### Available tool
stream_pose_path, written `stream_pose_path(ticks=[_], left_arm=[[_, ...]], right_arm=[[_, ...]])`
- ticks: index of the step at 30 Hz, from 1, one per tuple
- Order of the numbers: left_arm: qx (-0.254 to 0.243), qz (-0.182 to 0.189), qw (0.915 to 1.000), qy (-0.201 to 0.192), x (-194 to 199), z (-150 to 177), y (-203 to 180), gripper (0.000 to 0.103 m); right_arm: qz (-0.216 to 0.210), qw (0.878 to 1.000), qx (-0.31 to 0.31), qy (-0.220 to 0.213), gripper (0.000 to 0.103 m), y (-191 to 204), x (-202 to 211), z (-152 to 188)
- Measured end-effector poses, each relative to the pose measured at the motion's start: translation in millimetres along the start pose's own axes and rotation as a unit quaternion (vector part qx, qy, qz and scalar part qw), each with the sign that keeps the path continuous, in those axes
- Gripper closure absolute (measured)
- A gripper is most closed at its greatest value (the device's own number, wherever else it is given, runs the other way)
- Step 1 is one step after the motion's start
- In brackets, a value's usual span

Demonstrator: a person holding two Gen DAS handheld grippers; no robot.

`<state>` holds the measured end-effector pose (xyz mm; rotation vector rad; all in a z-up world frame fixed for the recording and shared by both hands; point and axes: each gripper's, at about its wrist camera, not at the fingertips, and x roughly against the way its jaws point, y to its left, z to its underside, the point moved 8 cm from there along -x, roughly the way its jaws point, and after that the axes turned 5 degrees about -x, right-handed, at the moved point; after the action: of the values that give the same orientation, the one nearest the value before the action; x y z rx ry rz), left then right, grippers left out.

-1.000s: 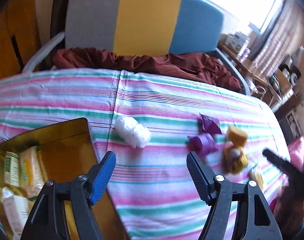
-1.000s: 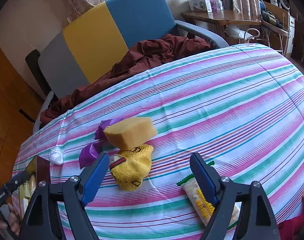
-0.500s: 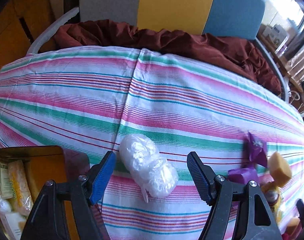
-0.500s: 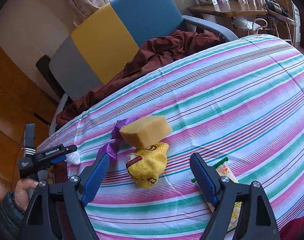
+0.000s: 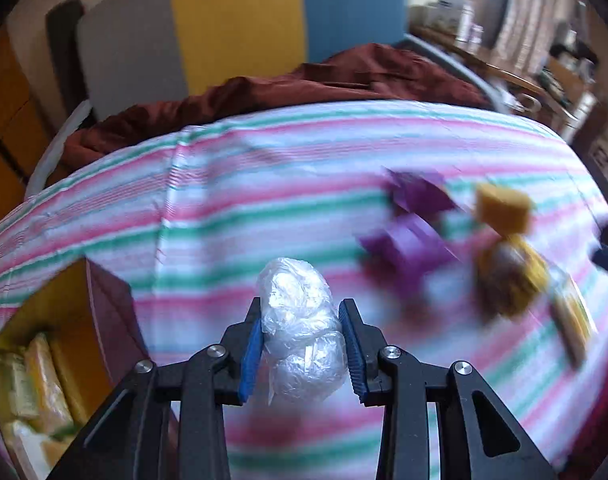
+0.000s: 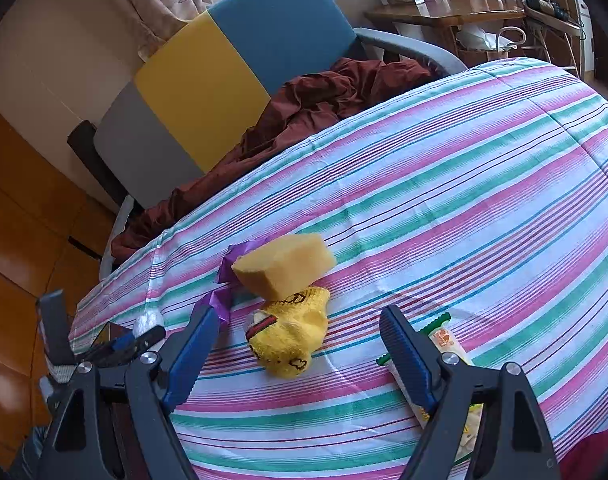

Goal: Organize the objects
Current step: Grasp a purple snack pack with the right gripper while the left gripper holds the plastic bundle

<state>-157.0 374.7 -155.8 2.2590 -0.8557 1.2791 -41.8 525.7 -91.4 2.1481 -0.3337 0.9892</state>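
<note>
My left gripper is closing on the plastic ball.
My right gripper hangs wide, hiding part of the snack pack.

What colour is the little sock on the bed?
Yellow, with a red and green striped cuff. Clearest in the right wrist view.

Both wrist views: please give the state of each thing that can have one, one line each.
left gripper: jaws closing, pads against the plastic bag ball.
plastic bag ball: crumpled, clamped between the pads.
right gripper: open, holding nothing.
yellow sock: bunched, lying on the striped cloth.
sponge: resting tilted on the sock.
box: open, packets inside.
snack packet: lying flat, partly hidden.
</note>
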Motion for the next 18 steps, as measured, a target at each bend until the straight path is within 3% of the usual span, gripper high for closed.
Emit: stream_pose_path(ticks=[3,7,9,14,18], left_arm=[[-0.029,0.011,0.9994,-0.014,18,37,-32,0.066],[-0.066,-0.007,0.9971,-0.037,26,74,-60,0.066],[-0.069,-0.020,0.9954,-0.063,25,81,-65,0.067],[-0.049,-0.003,0.9961,-0.073,15,77,-56,0.067],[-0.047,-0.002,0.9953,-0.085,16,79,-58,0.067]], right_arm=[[-0.010,1.000,0.011,0.004,0.019,6,-1,3],[-0.027,0.999,0.040,0.009,0.019,20,-2,9],[-0.031,0.998,0.060,0.014,0.023,28,-3,14],[-0.025,0.993,0.109,0.035,0.032,44,-14,30],[-0.023,0.988,0.142,0.059,0.032,58,-26,45]])
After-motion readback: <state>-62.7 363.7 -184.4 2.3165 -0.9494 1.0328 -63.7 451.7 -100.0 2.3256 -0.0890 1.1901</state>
